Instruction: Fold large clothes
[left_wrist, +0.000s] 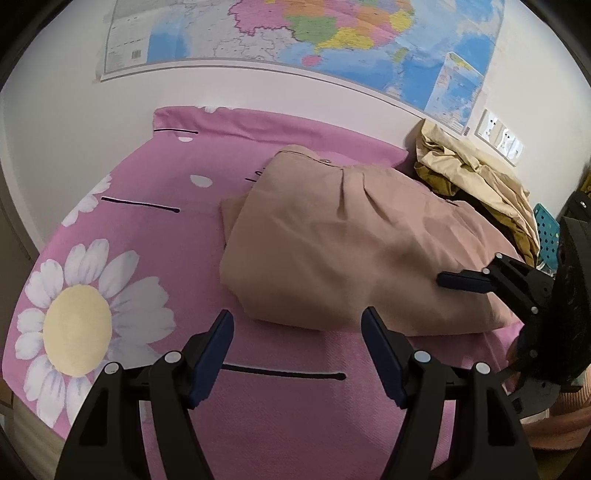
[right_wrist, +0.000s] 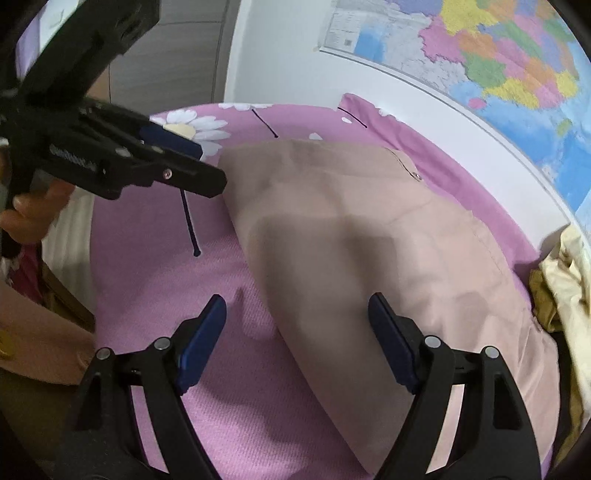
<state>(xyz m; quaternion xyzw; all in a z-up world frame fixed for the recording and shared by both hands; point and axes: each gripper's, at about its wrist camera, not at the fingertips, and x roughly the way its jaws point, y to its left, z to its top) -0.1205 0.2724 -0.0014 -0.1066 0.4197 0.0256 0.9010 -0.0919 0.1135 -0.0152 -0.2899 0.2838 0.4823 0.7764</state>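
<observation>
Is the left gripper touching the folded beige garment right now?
Apart. In the left wrist view the left gripper has open jaws over bare pink bedsheet, and a strip of sheet shows between its fingertips and the beige garment.

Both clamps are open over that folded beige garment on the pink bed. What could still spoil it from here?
Two things, probably. The right gripper straddles the edge of the beige garment; closing there might pinch the pink sheet too and drag the fold loose. And the crumpled yellow clothes lie right beside it, so a sideways push could tangle the two.
</observation>
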